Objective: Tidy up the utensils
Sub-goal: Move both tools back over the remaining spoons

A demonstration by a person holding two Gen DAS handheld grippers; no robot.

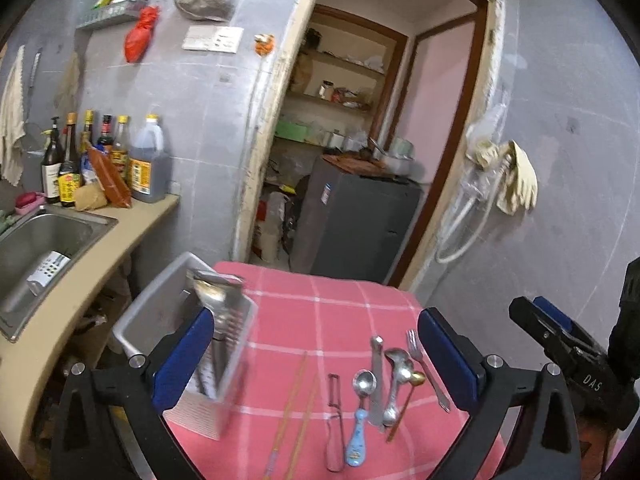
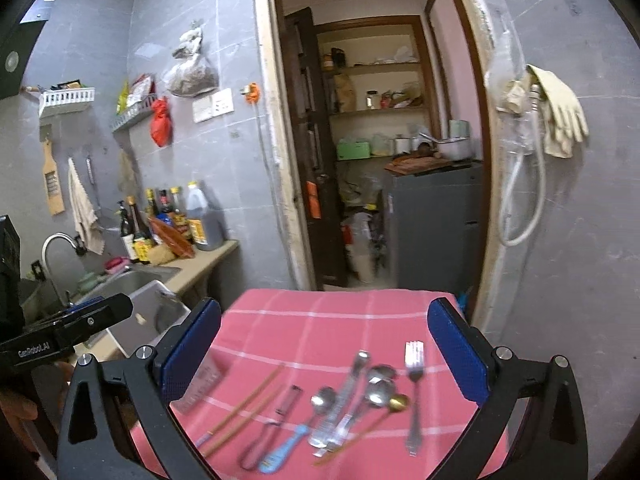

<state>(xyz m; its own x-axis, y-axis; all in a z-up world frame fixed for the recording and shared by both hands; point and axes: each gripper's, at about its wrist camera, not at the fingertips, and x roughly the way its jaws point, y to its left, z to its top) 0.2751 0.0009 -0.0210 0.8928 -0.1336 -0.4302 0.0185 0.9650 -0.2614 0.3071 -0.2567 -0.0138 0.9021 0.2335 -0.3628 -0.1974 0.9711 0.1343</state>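
two hand-held grippers hover empty over the surface [image 1: 352, 300]: left hand-held gripper [image 1: 316, 348] wide, right hand-held gripper [image 2: 324, 344] wide. holder [image 1: 188, 320] stands at the left edge, a spoon [image 1: 210, 294] already in it. chopsticks [image 1: 294, 412], peeler [image 1: 335, 424], blue spoon [image 1: 360, 416], knife [image 1: 376, 380], ladles [image 1: 396, 384] and fork [image 1: 426, 372] lie loose to its right. judged: sorting barely begun; next, close on one utensil and carry it to the holder.

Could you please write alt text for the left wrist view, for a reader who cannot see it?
Open left gripper hovers over a pink checked tablecloth with loose utensils: chopsticks, peeler, spoons, fork. A clear utensil holder stands left.
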